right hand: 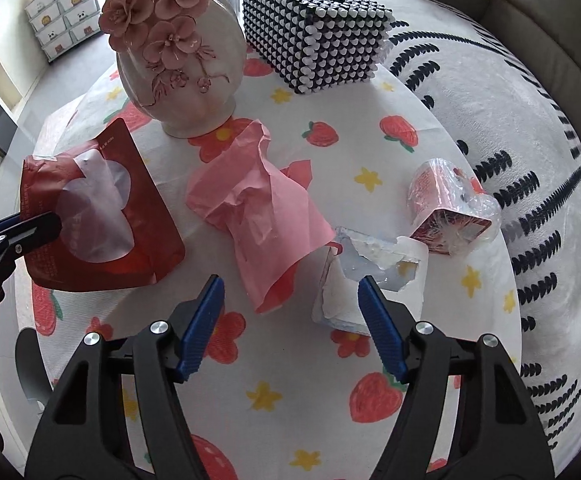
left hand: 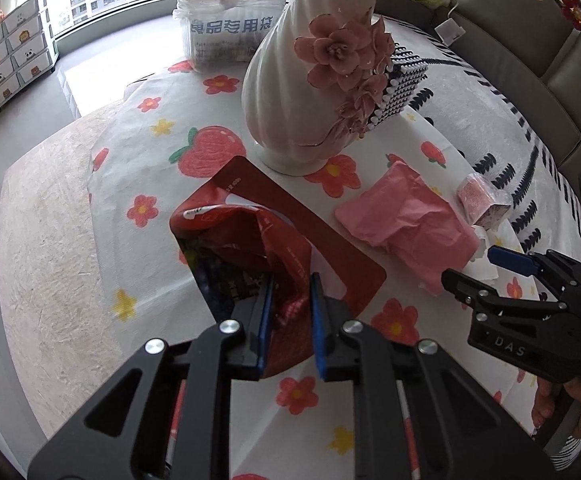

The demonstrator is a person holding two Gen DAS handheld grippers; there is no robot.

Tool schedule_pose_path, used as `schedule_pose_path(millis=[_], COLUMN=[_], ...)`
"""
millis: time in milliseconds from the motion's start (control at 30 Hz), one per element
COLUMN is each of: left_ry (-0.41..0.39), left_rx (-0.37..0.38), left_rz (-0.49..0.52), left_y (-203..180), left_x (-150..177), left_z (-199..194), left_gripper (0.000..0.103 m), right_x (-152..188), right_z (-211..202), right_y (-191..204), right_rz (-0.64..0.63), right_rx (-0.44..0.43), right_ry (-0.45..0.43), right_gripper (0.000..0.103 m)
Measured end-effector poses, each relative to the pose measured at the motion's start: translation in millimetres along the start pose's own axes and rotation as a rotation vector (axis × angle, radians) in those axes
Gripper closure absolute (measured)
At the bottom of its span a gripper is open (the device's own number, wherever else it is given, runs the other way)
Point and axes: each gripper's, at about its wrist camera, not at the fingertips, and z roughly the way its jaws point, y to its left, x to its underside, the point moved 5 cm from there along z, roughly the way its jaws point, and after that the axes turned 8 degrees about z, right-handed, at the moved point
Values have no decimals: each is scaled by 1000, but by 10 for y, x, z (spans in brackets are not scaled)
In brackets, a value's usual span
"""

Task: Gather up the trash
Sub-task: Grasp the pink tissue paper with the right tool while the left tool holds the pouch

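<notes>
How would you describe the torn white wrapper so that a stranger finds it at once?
Start at the white vase with pink flowers on the strawberry tablecloth. Come toward the camera past the crumpled pink bag. The torn white wrapper lies beside its right edge, the only white, ragged-edged scrap there.

"DAS" on right gripper [left hand: 502, 264] body; Chinese "食品专用袋" on plastic bag stack [left hand: 226, 28].

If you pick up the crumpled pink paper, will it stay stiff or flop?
The pink paper is thin and creased, so it would probably flop and crumple further. It looks light, so a push would likely slide it across the tablecloth.
</notes>
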Motion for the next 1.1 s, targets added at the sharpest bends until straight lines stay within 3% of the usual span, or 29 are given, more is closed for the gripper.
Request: schedule_pose_path(millis=[67,100,133,167,200,300,700,1100], left_ry=[0,-1,-1,-1,-2,-4,-16,-12], left_rx=[-4,-6,-10,-13,-16,-27,-64,-172], left_rz=[2,3,5,5,4,3,-20,-158], left_y=[18,26,34,44,57,88,218,809], left_x=[10,16,19,22,27,45,219,960], left_z=[-13,-20,-26,-31,-37,-67,-325,-915], left_gripper=[86,86,86,86,86,86,86,86], right_x=[-23,-31,-36,-38,-39,-49,86,595], right_z=[48,67,83,103,125,75,-350,-834], right_y=[14,25,40,56,72,114,327,1290], right_rz=[1,-3,-6,-8,-8,-16,-106,-371], right_rx=[0,2,-2,-14,-29,-50,-93,-218], right_ry=[-1,-1,0,7,19,5,-44,-46], right_gripper=[40,48,67,78,99,103,103,103])
